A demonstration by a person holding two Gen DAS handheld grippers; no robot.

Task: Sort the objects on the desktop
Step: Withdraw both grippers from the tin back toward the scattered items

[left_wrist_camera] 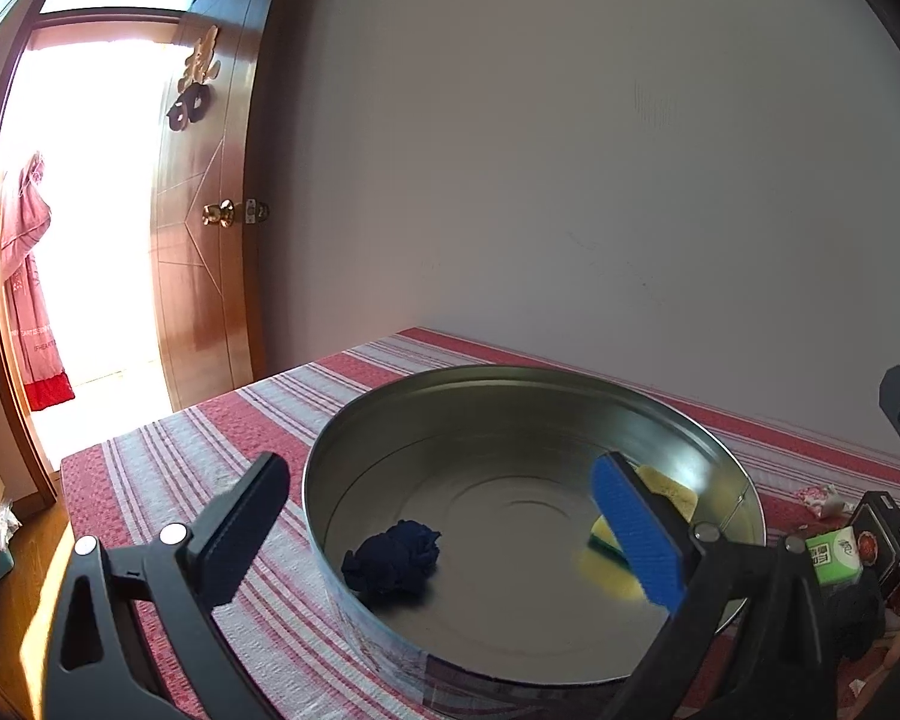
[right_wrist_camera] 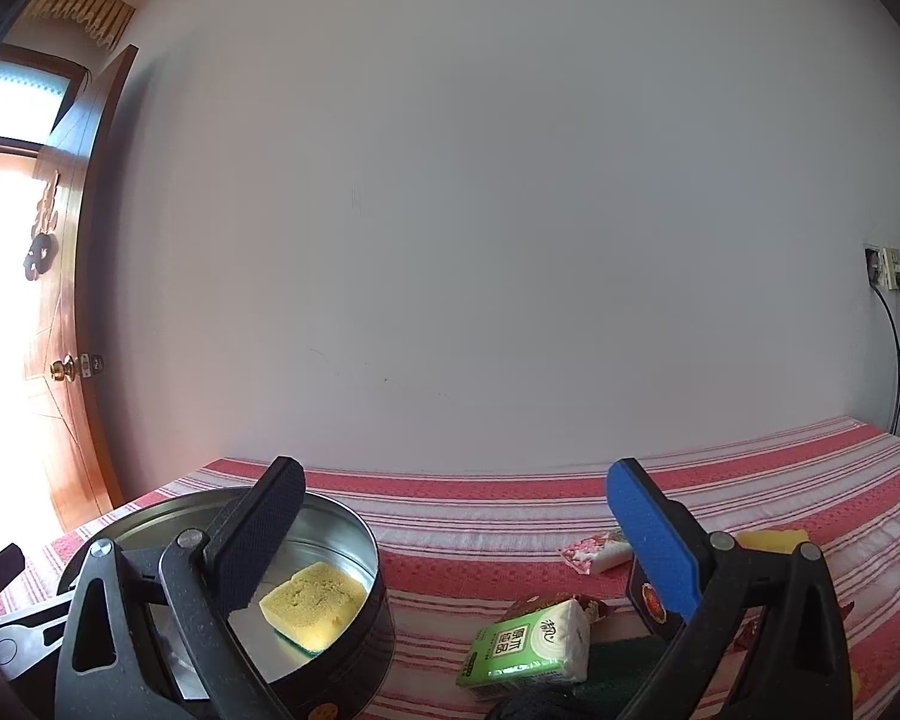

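A round metal tin sits on the red-striped tablecloth. In it lie a dark blue balled cloth and a yellow-green sponge. My left gripper is open and empty, its jaws spanning the tin's left rim and interior. In the right wrist view the tin is at lower left with the sponge inside. My right gripper is open and empty above the table. A green tissue pack lies between its fingers, lower down.
Right of the tin lie a dark box, the tissue pack, a red-white wrapper, a second yellow sponge and dark fabric. A white wall backs the table. An open wooden door is at left.
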